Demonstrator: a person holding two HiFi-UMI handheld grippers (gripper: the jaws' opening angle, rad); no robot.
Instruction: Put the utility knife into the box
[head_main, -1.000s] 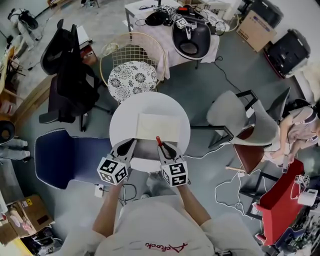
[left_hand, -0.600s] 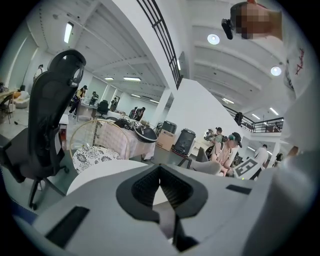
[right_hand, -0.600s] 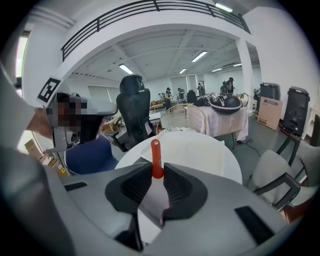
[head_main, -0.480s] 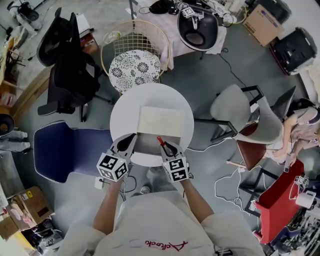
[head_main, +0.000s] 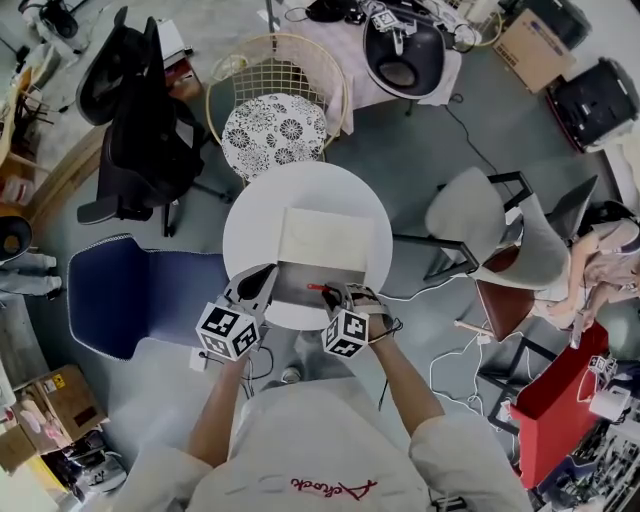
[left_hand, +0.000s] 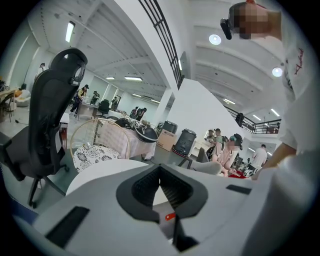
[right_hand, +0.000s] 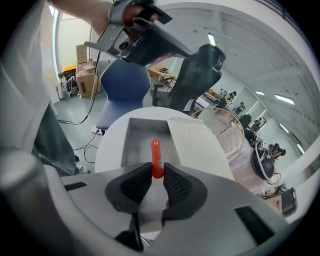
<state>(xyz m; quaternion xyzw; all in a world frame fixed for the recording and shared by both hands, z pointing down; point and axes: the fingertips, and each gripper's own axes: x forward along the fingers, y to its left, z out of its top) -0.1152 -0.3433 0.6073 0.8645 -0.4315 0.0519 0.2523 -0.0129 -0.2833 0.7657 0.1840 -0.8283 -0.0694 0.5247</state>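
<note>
The right gripper (right_hand: 157, 172) is pinching the red utility knife (right_hand: 155, 152), probably light, stiff and slick, by its near end over the open box (right_hand: 131, 142), the left gripper (left_hand: 160, 169) sitting closed, empty.

utility knife (head_main: 322, 288) over box (head_main: 298, 284), box on table (head_main: 300, 185)
</note>
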